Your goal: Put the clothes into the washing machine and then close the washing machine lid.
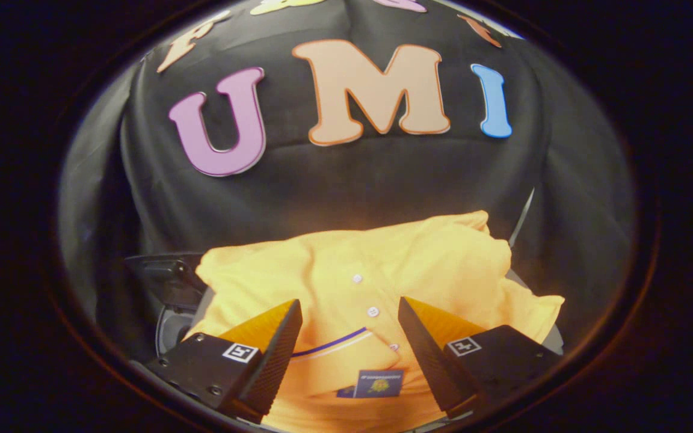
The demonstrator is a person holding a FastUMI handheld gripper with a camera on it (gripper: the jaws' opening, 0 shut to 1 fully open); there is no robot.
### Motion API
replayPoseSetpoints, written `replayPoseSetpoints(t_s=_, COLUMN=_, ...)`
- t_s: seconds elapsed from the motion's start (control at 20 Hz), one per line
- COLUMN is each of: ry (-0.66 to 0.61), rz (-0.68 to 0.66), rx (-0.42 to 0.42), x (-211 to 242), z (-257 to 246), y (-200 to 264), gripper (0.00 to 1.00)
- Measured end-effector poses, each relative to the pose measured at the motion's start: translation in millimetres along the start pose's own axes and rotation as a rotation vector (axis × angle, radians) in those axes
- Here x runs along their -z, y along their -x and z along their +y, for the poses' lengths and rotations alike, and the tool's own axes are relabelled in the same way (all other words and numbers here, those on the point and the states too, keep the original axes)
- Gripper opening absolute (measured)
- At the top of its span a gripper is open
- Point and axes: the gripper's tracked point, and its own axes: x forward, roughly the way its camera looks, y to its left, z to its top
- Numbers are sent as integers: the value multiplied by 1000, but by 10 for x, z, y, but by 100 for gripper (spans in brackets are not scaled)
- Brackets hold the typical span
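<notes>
Gripper (pixel 349 316) hovering, fingers spread, over the yellow shirt (pixel 346 270).
Shirt lying at 12 o'clock; a shallow pinch risks snagging only the collar.

— What's the yellow shirt (pixel 346 282) made of?
— Soft matt knit cloth, with small glossy plastic buttons (pixel 373 311) and a paper-like tag (pixel 381 383) near the collar.
— And the gripper (pixel 349 319)?
— Its spread fingers (pixel 280 355) have rough, textured inner pads. To the far left, the washing machine (pixel 163 276) part looks smooth, dark, slightly glossy plastic.
</notes>
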Motion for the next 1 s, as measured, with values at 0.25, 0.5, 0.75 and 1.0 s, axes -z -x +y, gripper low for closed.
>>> replayPoseSetpoints(t_s=0.25, ry=75, rz=4, rx=9, x=-73, z=58, y=-87, gripper=100)
replayPoseSetpoints(t_s=0.5, ry=64, rz=15, rx=55, x=-43, z=20, y=-41, gripper=94)
replayPoseSetpoints(t_s=0.75, ry=33, rz=21, rx=104, x=-27, z=-24, y=42, gripper=44)
replayPoseSetpoints(t_s=1.0, ry=17, rz=-87, rx=33, x=35, z=89, y=148, gripper=6)
